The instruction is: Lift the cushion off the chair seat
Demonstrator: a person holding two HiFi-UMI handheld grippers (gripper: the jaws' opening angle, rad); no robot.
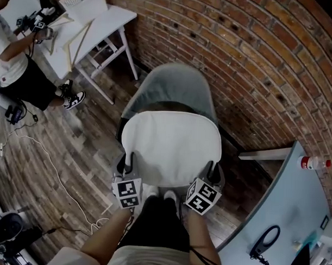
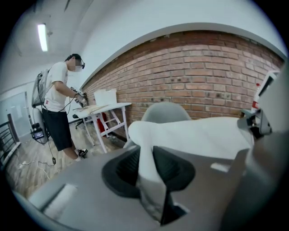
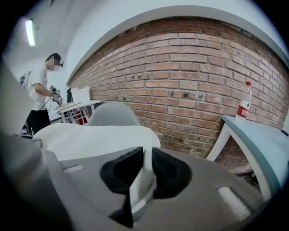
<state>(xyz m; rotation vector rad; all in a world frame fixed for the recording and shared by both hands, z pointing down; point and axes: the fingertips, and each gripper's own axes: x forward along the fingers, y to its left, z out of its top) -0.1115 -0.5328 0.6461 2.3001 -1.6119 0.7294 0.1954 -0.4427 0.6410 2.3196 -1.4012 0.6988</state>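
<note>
A white cushion [image 1: 172, 147] hangs flat in the air above the grey chair [image 1: 166, 87], whose backrest shows behind it. My left gripper [image 1: 126, 167] is shut on the cushion's near left corner, and my right gripper [image 1: 212, 174] is shut on its near right corner. In the left gripper view the white cushion [image 2: 198, 135] edge is pinched between the black pads [image 2: 169, 168]. The right gripper view shows the cushion [image 3: 95, 137] edge clamped the same way between its pads [image 3: 167, 170]. The seat under the cushion is hidden.
A brick wall [image 1: 255, 56] runs behind the chair. A pale blue table [image 1: 285, 215] with a bottle [image 1: 314, 162] stands at the right. At the far left a person [image 1: 16, 64] works at a white table [image 1: 88, 23]. A white cable [image 1: 56, 174] lies on the wooden floor.
</note>
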